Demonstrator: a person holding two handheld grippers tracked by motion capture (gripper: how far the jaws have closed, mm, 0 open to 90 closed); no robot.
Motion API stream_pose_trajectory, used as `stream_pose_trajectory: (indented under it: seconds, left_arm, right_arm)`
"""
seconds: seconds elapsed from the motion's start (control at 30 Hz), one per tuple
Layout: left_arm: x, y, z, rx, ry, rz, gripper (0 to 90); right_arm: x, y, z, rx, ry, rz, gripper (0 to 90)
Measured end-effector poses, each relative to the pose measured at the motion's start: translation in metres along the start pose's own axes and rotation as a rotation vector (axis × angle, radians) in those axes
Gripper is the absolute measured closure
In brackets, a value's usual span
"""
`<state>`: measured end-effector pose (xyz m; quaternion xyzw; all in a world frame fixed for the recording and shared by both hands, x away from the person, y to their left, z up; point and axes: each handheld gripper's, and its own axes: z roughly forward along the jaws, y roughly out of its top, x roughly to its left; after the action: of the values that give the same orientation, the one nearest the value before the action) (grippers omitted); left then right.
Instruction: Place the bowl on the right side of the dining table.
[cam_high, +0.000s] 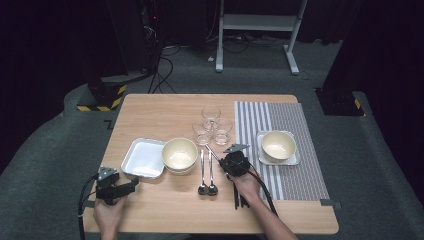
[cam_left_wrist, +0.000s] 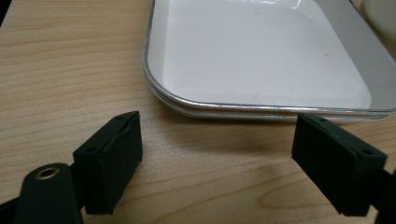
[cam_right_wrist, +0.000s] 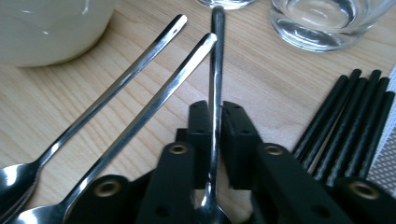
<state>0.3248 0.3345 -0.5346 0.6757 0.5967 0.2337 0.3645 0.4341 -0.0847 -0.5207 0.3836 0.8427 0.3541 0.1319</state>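
Right hand-held gripper (cam_right_wrist: 214, 140) clamped on spoon (cam_right_wrist: 215, 84), bowl end cut off; left hand-held gripper (cam_left_wrist: 224, 163) open.

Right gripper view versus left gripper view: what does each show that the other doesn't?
Right gripper view: the right gripper shut on a spoon, two more spoons, black chopsticks, a glass. Left gripper view: the left gripper with jaws wide open, nothing between them, before a white square tray. Both: the wooden table.

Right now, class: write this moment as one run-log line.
right hand-held gripper: shut on spoon | left hand-held gripper: open, before white tray | two spoons on table
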Motion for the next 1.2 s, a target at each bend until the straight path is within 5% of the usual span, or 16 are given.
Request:
stream_pose_trajectory:
  seconds: [0.27, 0.5, 1.2]
  left_arm:
    - [0.0, 0.0, 0.0, 0.0, 0.001, 0.0, 16.4]
    - [0.0, 0.0, 0.0, 0.0, 0.001, -0.001, 16.4]
    - [-0.001, 0.0, 0.0, 0.0, 0.003, -0.001, 16.4]
  right_arm:
    - [0.002, 0.0, -0.016, -0.024, 0.008, -0.015, 77.5]
    - [0.001, -0.005, -0.007, 0.017, 0.017, -0.025, 81.9]
    - [-0.002, 0.001, 0.0, 0.015, 0.032, -0.023, 84.5]
